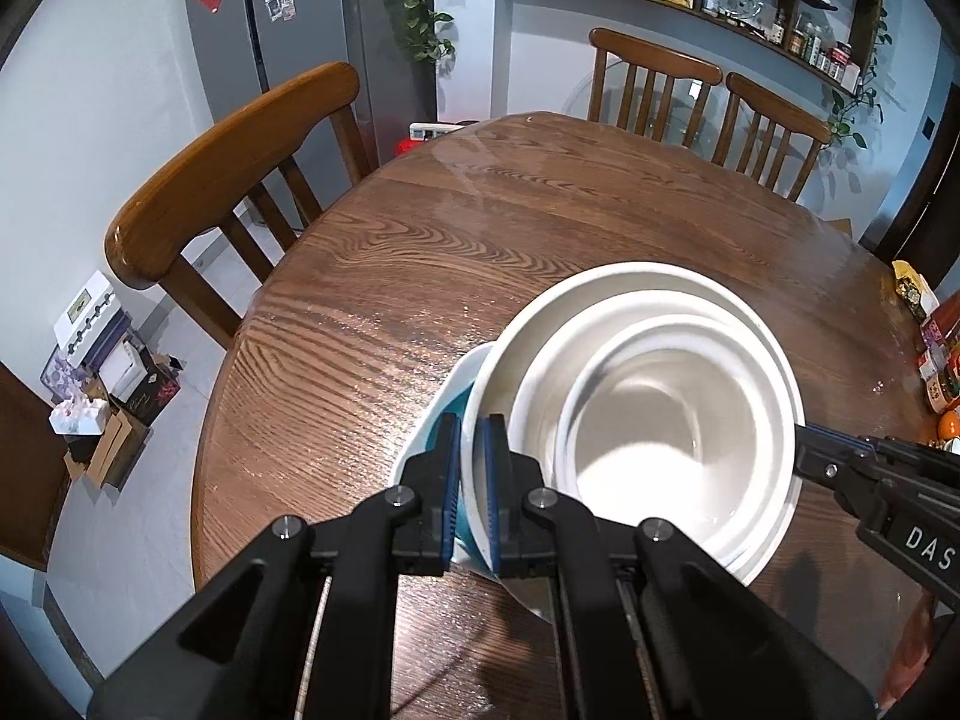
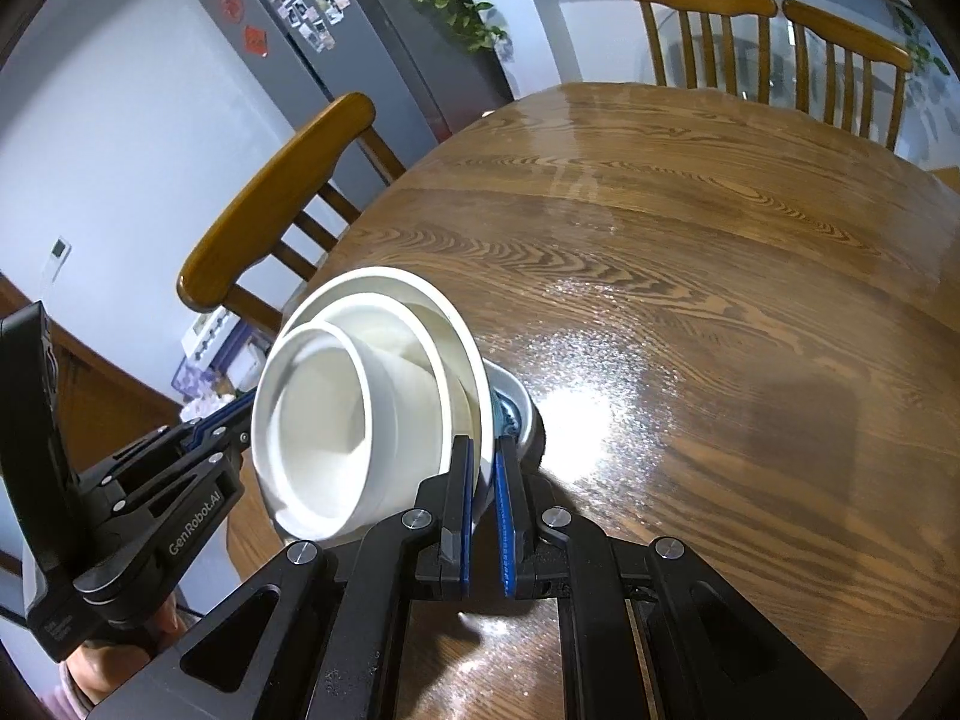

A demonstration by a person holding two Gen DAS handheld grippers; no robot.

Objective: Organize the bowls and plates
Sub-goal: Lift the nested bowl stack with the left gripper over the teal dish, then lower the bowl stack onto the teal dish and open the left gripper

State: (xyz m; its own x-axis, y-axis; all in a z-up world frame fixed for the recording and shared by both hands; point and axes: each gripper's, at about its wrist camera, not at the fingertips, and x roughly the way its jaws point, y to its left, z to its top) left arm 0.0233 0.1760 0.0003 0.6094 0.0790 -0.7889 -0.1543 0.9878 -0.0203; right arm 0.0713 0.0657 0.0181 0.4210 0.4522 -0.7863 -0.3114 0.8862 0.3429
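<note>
Both tools point steeply down over the round wooden worktop (image 1: 420, 252). The left hand-held gripper (image 1: 471, 438) is pinched on the near-left rim of the outermost white bowl (image 1: 498, 396); the right hand-held gripper (image 2: 483, 462) is clamped on the opposite rim of the same bowl (image 2: 474, 384), so the load hangs between the two.

The stack sits toward the near-left part of the worktop, close to its curved edge and to the chair (image 1: 228, 162) beyond that edge. The far and right stretches of the worktop lie open, with two more chairs (image 1: 708, 102) at the far side.

The stack is three nested white bowls, tilted, glossy and clean inside, the smallest bowl (image 1: 654, 420) innermost. Beneath lies a white-rimmed dish with teal inside (image 1: 447, 414); whether the bowls touch it cannot be settled from these views.
</note>
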